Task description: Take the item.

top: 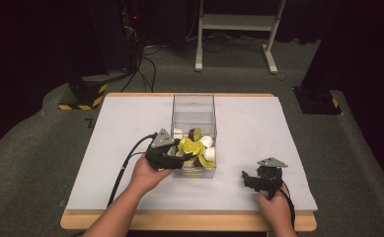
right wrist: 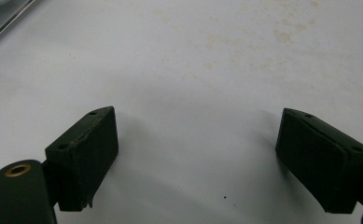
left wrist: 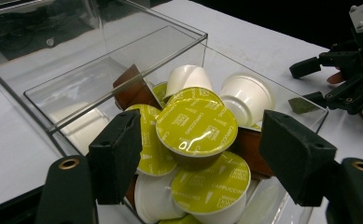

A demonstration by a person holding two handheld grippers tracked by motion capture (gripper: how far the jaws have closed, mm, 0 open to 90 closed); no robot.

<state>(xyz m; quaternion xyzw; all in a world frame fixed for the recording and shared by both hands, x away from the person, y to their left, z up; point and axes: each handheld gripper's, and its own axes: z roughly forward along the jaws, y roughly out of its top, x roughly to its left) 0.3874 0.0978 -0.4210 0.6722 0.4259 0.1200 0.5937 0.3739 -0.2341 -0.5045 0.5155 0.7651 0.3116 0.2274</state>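
A clear plastic box (top: 193,111) stands mid-table, its near half piled with coffee capsules (top: 193,148) that have yellow-green lids, white cups and brown cups. My left gripper (top: 185,157) reaches over the box's near left corner. In the left gripper view it (left wrist: 202,156) is open, and its jaws stand wide on either side of the topmost yellow-lidded capsule (left wrist: 197,125) without touching it. Other capsules, white (left wrist: 245,95) and brown (left wrist: 132,88), lie behind. My right gripper (top: 248,178) rests low at the front right, open (right wrist: 198,158) over bare white table.
The white table top (top: 258,123) has free room on both sides of the box. The right gripper (left wrist: 340,81) shows beyond the box (left wrist: 123,51) in the left gripper view. Behind the table are a white stand (top: 236,24), cables and a striped black-yellow base (top: 83,96).
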